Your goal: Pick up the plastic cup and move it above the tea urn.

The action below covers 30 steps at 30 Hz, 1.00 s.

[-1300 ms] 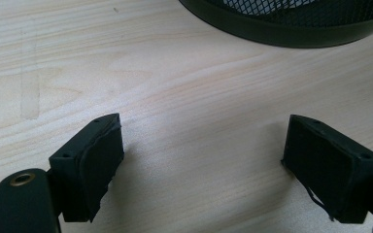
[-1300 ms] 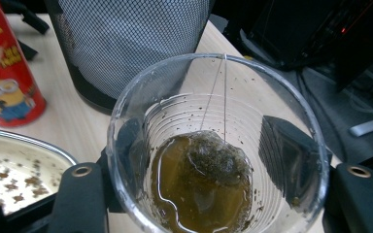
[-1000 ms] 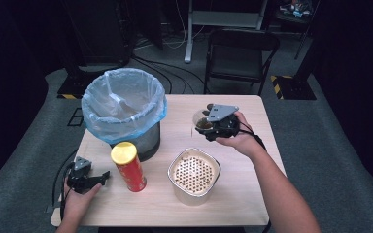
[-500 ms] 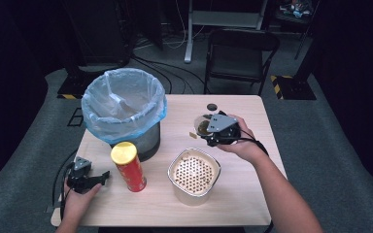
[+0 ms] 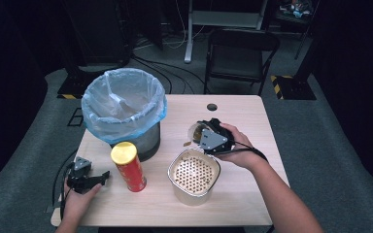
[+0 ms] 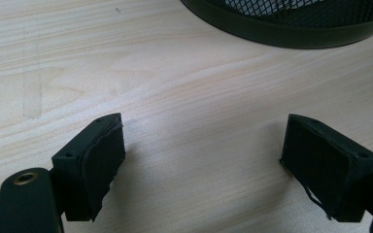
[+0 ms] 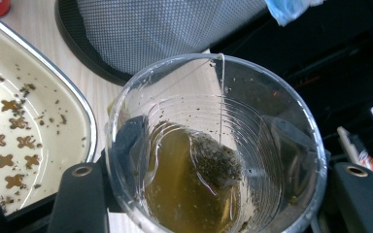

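My right gripper (image 5: 201, 133) is shut on a clear plastic cup (image 5: 195, 131), held over the table just beyond a cream pot (image 5: 176, 188) with a perforated strainer insert. In the right gripper view the cup (image 7: 213, 160) sits between the two jaws with its mouth toward the camera. It holds yellowish tea and a soaked tea bag (image 7: 213, 162), whose string runs up to the rim. The pot (image 7: 85, 126) lies at that view's left. My left gripper (image 5: 105, 175) rests on the table's front left, open, with bare wood between its fingers (image 6: 99, 160).
A red chip can (image 5: 128, 167) with a yellow lid stands between the left gripper and the pot. Behind it is a mesh bin (image 5: 124, 109) lined with a blue bag. A cable hole (image 5: 211, 107) is at the table's far edge, and a folding chair (image 5: 238, 53) stands beyond.
My right gripper has brought the cup toward the near side and slightly down, closer to the strainer pot. The left gripper has stayed put.
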Available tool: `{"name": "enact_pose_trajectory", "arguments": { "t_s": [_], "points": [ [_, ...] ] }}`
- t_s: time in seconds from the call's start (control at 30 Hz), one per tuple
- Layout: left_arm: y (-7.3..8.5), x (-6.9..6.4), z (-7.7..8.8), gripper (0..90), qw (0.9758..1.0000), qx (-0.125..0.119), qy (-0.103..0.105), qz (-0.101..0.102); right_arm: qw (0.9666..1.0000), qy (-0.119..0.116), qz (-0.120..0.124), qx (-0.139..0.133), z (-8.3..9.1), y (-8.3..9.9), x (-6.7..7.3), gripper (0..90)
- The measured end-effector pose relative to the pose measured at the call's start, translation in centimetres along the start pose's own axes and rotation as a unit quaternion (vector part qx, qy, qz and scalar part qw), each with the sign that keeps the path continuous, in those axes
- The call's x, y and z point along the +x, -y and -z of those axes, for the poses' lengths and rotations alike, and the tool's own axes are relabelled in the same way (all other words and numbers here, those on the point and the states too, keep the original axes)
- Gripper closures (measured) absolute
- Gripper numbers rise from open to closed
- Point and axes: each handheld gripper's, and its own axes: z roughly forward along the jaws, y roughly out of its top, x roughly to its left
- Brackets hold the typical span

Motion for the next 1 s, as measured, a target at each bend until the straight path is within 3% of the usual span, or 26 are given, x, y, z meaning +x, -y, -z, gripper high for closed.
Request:
{"name": "enact_pose_trajectory", "arguments": {
  "t_s": [0.13,0.4,0.63,0.8,0.9,1.0],
  "points": [
    [0.0,0.0,0.0,15.3,1.0000,0.000,0.000,0.000,0.9998,0.007,0.015,-0.008,-0.1,0.2,0.6,36.0],
    [0.0,0.0,0.0,15.3,1.0000,0.000,0.000,0.000,0.9972,0.020,0.072,-0.001,0.4,0.1,1.7,36.0],
    [0.0,0.0,0.0,15.3,1.0000,0.000,-0.001,0.000,0.9910,0.034,0.129,0.013,0.6,-0.1,2.9,35.4],
    [0.0,0.0,0.0,15.3,1.0000,0.000,-0.001,0.000,0.9883,0.062,0.139,0.011,0.6,-0.1,2.9,35.2],
    [0.0,0.0,0.0,15.3,1.0000,0.000,-0.001,0.001,0.9889,0.061,0.135,0.012,0.7,-0.3,2.8,35.3],
    [0.0,0.0,0.0,15.3,1.0000,0.001,-0.001,0.000,0.9866,0.060,0.151,0.018,0.7,-0.4,3.0,35.4]
  ]
}}
